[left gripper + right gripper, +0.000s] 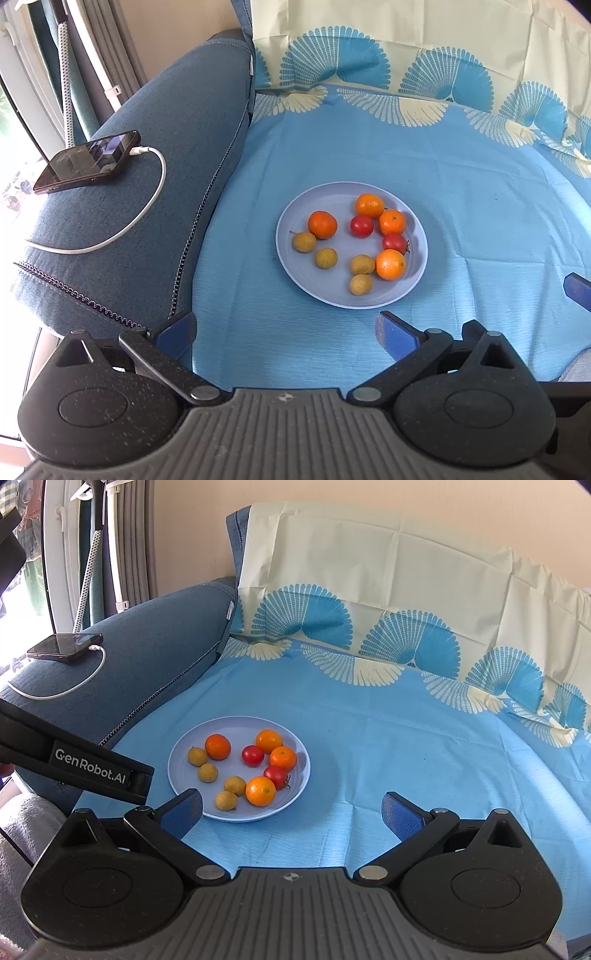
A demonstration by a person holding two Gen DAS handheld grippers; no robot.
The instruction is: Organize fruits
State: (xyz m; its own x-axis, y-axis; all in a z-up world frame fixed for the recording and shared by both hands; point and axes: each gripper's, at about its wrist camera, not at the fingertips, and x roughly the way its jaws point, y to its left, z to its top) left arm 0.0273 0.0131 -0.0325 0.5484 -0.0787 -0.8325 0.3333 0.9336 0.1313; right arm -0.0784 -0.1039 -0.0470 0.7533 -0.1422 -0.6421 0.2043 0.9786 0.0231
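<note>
Through my left wrist camera, my left gripper hangs spread and empty short of the plate, where oranges, tomatoes and brown fruits lie mixed. Through the right, my right gripper gapes too; I'd straddle the near orange squarely, squeezing gently.

Orange, red, tan fruits; lilac plate; blue fan-patterned cloth

A pale blue plate of oranges, red tomatoes and small brown fruits sits on a blue cloth, beyond the left gripper, its jaws spread wide.
</note>
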